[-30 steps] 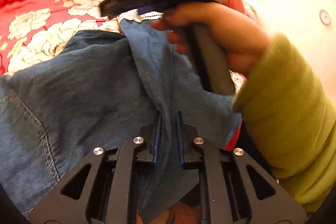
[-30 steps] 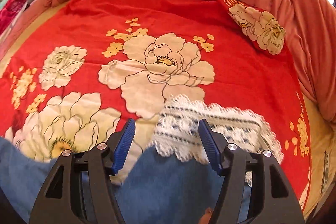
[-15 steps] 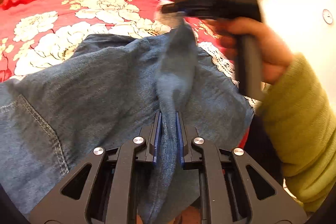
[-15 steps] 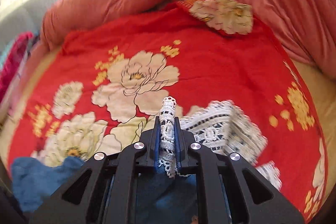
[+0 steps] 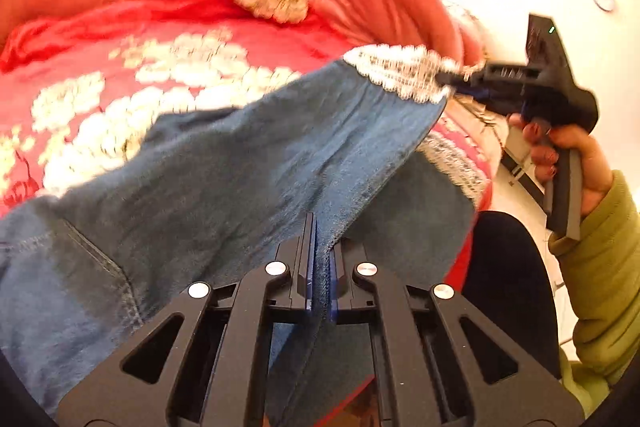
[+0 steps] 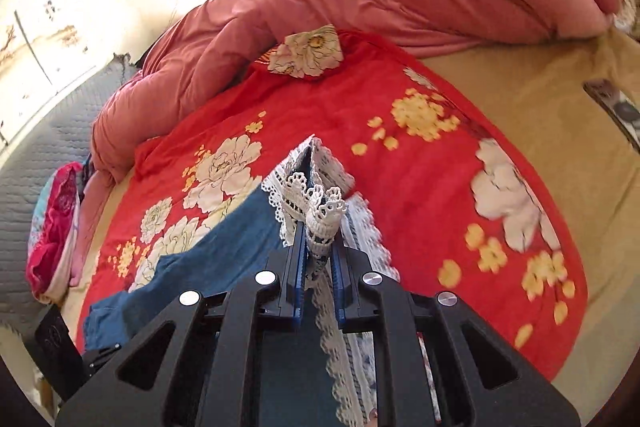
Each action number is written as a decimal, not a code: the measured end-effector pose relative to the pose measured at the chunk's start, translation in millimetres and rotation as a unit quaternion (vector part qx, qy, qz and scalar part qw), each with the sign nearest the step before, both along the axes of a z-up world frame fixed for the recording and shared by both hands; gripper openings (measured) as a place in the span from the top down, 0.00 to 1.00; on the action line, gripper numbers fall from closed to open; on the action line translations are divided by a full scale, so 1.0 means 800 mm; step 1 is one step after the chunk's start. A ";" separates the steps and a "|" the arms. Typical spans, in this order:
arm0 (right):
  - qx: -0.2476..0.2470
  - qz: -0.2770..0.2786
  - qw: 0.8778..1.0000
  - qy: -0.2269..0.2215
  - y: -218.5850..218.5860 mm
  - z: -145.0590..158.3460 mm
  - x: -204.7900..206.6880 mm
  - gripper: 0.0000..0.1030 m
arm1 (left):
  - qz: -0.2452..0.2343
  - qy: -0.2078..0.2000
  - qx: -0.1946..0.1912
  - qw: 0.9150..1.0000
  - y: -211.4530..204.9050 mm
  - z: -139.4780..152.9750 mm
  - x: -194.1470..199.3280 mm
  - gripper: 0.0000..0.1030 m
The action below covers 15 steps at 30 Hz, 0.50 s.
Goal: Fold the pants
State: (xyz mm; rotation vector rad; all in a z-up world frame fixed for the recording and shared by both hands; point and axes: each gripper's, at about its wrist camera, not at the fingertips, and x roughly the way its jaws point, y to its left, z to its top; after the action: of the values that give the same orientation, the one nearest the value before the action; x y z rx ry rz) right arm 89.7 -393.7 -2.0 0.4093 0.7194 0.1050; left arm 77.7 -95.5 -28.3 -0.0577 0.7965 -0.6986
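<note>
Denim pants (image 5: 248, 171) now pulled taut above the bed (image 6: 400, 131). Lace hem (image 6: 324, 223) clamped in the right gripper (image 6: 318, 267), open around it a second ago, since carried out sideways; left gripper (image 5: 320, 263) still shut on a denim edge. Leg stretched, likely ready for folding over.

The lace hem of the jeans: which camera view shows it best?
The right wrist view: the lace hem is sharp there, pinched in the right tool, scallops clear. The left wrist view shows the hem farther off and blurred, stretched toward that tool.
</note>
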 end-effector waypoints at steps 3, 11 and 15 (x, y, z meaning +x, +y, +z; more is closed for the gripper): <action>0.045 -0.011 0.999 -0.004 -0.013 -0.005 -0.032 0.90 | -0.012 -0.015 0.007 1.000 0.001 0.013 -0.014 0.99; 0.065 0.002 0.997 0.029 -0.025 -0.039 -0.084 0.90 | -0.033 -0.001 0.044 0.998 -0.001 0.007 -0.038 0.99; 0.094 0.000 0.995 0.046 -0.031 -0.062 -0.095 0.85 | -0.038 0.007 0.065 0.997 -0.006 -0.008 -0.043 0.99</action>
State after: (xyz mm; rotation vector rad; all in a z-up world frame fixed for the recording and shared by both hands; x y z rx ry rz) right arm 13.5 -418.4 -51.8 0.5973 0.8025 0.1551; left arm 43.1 -100.4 -34.9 0.0868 0.8587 -0.7179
